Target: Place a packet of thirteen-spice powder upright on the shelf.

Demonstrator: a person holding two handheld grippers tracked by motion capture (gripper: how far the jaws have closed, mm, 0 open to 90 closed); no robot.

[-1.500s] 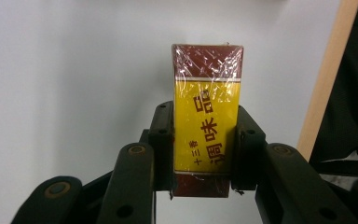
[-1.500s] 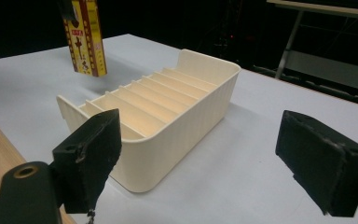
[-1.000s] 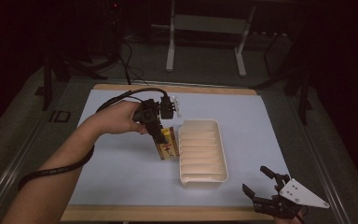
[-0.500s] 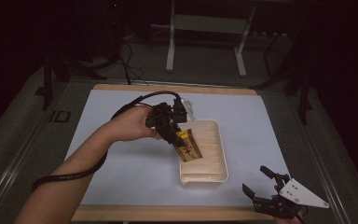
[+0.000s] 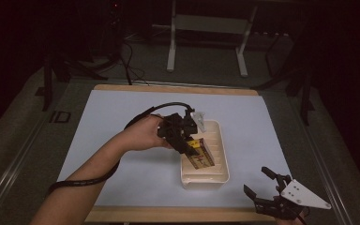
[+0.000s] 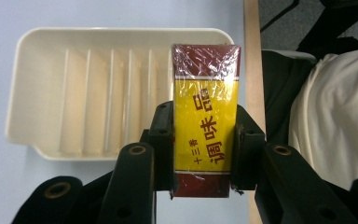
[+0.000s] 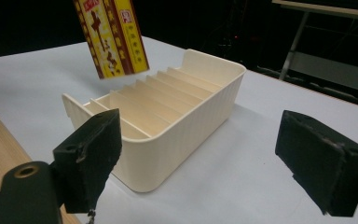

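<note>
My left gripper [image 5: 187,145] is clamped on a yellow and dark red box [image 6: 206,122], its pads pressing the two long narrow sides, so the printed face looks up at the camera on that gripper. I hold it near its lower end, which leaves most of its length free beyond the jaws. That suits what I judge the job to be: setting the box into the cream tray [image 5: 221,174] without my jaws fouling its walls.

Seen from above, the box hangs over the tray, tilted, with its far end pointing into the tray's nearer half. In the right gripper view it floats clear above the tray's ribbed floor [image 7: 154,95], not touching it. The ribs run across the tray and cut it into narrow slots, so I reckon the box must go in edge-on between two ribs or lie flat across them; I cannot tell which from here.

My right gripper [image 5: 270,194] waits near the tray's near right corner, just past the edge of the pale blue mat [image 5: 122,117] that the tray stands on. Its jaws stand wide apart with nothing between them. From there it could steady the tray if the box nudges it while going down.
</note>
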